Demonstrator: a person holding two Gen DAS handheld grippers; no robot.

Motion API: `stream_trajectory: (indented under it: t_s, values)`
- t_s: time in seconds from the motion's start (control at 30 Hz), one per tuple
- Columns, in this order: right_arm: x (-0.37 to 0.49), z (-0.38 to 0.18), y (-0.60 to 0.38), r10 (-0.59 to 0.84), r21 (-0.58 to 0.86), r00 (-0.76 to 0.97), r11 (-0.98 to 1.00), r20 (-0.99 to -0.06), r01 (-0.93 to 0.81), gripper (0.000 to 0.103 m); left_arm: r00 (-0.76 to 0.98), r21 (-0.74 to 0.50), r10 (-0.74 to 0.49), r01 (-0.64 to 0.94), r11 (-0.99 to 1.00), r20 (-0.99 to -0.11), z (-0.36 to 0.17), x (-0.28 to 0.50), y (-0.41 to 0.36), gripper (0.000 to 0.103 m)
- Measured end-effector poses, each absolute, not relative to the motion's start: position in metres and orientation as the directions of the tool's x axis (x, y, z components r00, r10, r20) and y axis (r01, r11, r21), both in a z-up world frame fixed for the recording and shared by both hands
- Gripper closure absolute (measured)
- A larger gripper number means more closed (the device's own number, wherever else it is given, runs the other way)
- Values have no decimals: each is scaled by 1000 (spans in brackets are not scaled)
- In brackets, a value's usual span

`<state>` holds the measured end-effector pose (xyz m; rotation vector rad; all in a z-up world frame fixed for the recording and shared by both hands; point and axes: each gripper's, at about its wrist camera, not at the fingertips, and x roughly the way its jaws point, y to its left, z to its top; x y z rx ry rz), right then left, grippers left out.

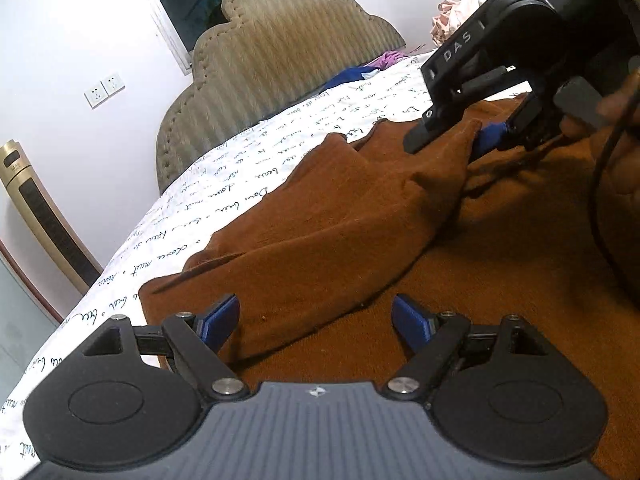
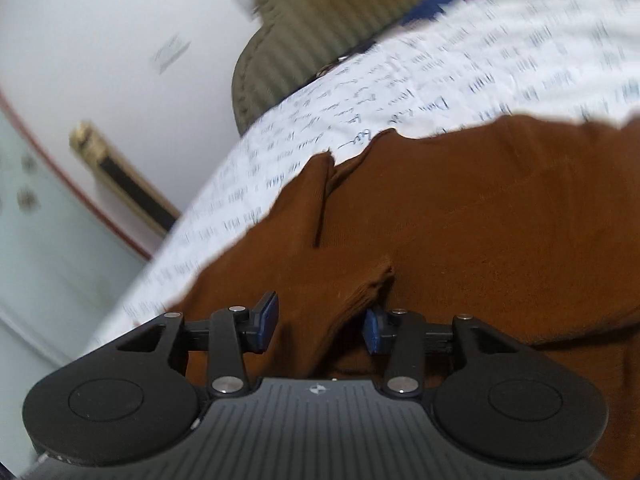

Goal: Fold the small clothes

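Note:
A brown garment (image 1: 360,216) lies on the bed, partly folded over itself with a raised fold running toward the far right. My left gripper (image 1: 316,322) is open just above the brown cloth, with nothing between its blue pads (image 1: 222,318). In the left wrist view my right gripper (image 1: 472,136) is at the far right, pinching up a peak of the brown cloth. In the right wrist view the right gripper (image 2: 320,324) stands partly open with a bunched ridge of the brown garment (image 2: 460,220) between its blue pads (image 2: 372,330).
The bed has a white sheet with script print (image 1: 248,176) and a padded beige headboard (image 1: 272,64). Blue and purple clothes (image 1: 360,72) and a pink pile (image 1: 452,16) lie at the far end. A gold tower unit (image 1: 44,216) stands by the wall at left.

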<state>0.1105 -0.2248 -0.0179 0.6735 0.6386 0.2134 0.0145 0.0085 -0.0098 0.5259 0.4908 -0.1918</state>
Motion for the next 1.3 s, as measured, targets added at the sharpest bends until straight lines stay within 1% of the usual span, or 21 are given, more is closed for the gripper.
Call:
stream_trajectory:
  t_s: [0.03,0.07,0.1,0.13,0.17,0.3,0.43,0.57,0.67,0.73,0.8,0.9,1.0,1.13,1.2,1.23,1.3]
  values:
    - [115,-23,-231,408,683,786,730,-465,25,58,868,433,-48,294,852,-495,-10,16,8,19]
    - [119,-27,-235,424,713,780,700,-460,40,67,868,431,-47,291,854,-494,-11,16,11,19]
    - [123,-31,-238,429,731,777,680,-461,58,81,868,428,-48,291,856,-495,-11,18,10,19]
    - [127,-34,-240,435,741,770,668,-467,72,89,867,422,-51,292,858,-496,-11,21,11,19]
    - [132,-35,-240,437,742,765,666,-472,78,91,865,417,-53,293,860,-499,-10,21,10,19]
    - [148,-13,-226,428,711,769,702,-474,47,91,870,419,-39,276,865,-492,-14,38,0,19]
    - [162,30,-211,418,676,809,736,-414,-34,91,870,409,-22,253,877,-493,-13,55,-10,19]
    - [164,67,-221,315,600,877,799,-362,-39,91,867,382,33,184,906,-497,-7,77,2,19]
    - [157,75,-246,196,528,917,849,-348,19,91,865,357,95,101,929,-492,-1,90,22,19]
    - [151,69,-270,119,503,924,860,-364,88,91,860,343,136,47,938,-492,2,99,36,19]
    - [145,58,-292,81,512,917,847,-390,143,91,852,329,176,-5,944,-493,3,108,48,19]
    - [134,33,-317,47,526,899,824,-435,211,91,836,317,234,-77,945,-496,2,120,63,19]
    - [125,5,-327,46,549,885,799,-463,246,91,818,302,274,-129,945,-507,2,133,74,19]
    - [106,-13,-332,39,548,874,792,-485,269,91,802,268,299,-180,946,-516,3,140,90,17]
    - [96,-19,-333,33,552,875,787,-483,275,91,795,261,311,-199,945,-521,3,142,98,14]
    - [92,-22,-334,33,555,876,785,-481,276,91,791,258,309,-198,946,-529,2,145,102,13]
    - [86,-24,-333,29,550,875,787,-484,278,91,782,249,291,-178,952,-552,1,144,103,12]
